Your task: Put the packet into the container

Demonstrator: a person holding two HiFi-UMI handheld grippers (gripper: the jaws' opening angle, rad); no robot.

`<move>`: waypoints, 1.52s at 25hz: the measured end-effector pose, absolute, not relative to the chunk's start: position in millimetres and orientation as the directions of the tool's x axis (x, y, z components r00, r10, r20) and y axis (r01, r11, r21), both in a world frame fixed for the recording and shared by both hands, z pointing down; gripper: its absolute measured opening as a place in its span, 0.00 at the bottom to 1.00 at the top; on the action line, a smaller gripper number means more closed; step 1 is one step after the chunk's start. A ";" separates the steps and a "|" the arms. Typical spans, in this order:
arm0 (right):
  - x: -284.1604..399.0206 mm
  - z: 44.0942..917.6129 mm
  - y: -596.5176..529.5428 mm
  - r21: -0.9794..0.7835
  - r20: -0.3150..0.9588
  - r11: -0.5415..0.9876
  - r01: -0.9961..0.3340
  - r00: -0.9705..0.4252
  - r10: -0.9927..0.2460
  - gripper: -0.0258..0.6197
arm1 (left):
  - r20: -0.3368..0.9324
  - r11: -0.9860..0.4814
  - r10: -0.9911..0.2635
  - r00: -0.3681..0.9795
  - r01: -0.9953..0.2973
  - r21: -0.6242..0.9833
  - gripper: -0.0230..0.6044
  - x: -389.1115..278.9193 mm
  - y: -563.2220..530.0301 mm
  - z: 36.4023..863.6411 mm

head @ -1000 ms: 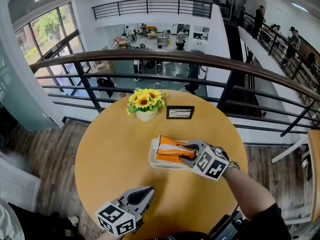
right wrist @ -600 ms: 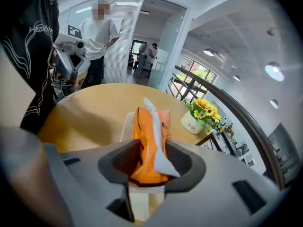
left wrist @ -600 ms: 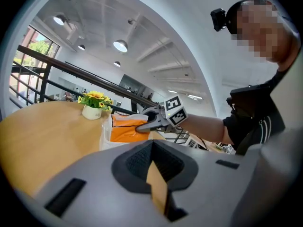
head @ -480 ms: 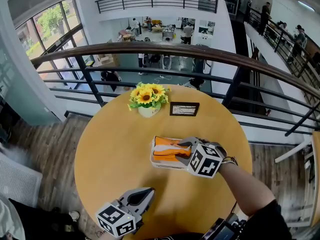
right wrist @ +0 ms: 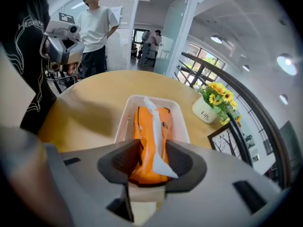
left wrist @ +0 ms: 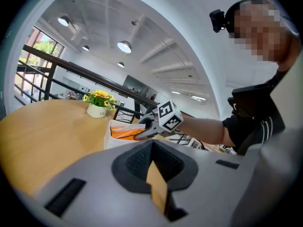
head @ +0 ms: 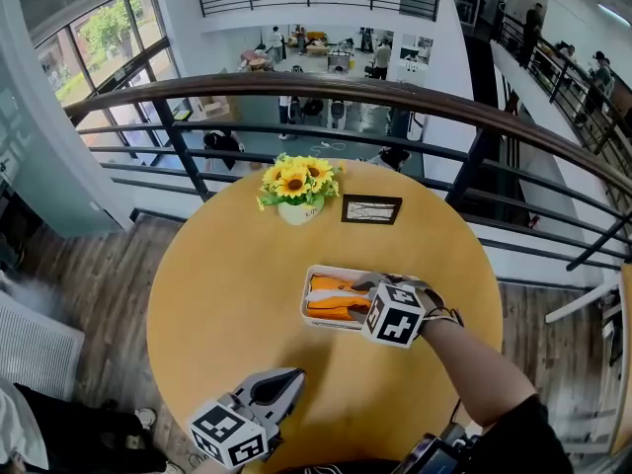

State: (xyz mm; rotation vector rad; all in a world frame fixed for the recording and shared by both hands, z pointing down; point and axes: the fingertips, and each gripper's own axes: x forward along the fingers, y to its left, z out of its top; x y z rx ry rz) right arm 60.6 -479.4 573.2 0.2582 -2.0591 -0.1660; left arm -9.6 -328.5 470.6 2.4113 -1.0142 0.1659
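Right gripper view shows the right gripper (right wrist: pixel 151 167) clenched on the orange packet (right wrist: pixel 150 131), which sits within the white container (right wrist: pixel 122 122) at frame centre on the round table (right wrist: pixel 94 103). At the head view's lower left, the left gripper (head: pixel 293 376) is closed on nothing.

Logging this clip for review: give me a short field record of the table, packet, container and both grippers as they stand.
surface: round wooden table
container: white, open-topped, near the table's middle
packet: orange with a white flap, within the container's rim; contact with its bottom unclear
right gripper: shut on the packet's near end, over the container
left gripper: shut, nothing in it, at the table's near edge
other items: pot of sunflowers, framed picture, far side
task state: packet not yet released
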 end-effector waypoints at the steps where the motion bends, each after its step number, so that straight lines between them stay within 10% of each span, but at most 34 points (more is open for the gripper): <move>1: 60.6 577.4 -478.5 0.216 0.858 0.970 -0.107 -0.454 -0.241 0.29 | 0.304 -0.585 -0.635 0.710 -0.699 0.412 0.04 -9.9 -327.8 471.5; 25: 71.4 581.8 -491.4 0.182 0.902 0.971 -0.156 -0.367 -0.228 0.50 | 0.287 -0.557 -0.665 0.689 -0.714 0.425 0.04 -21.1 -320.7 480.0; 34: 60.9 459.9 -425.6 -0.054 0.484 0.898 -0.436 -0.799 -0.358 0.49 | 0.234 -0.592 -0.667 0.707 -0.694 0.410 0.04 -35.7 -313.1 467.1; 38: 61.8 423.8 -364.2 -0.035 0.349 0.882 -0.470 -0.832 -0.430 0.30 | 0.192 -0.629 -0.660 0.727 -0.674 0.388 0.04 -39.8 -301.2 445.5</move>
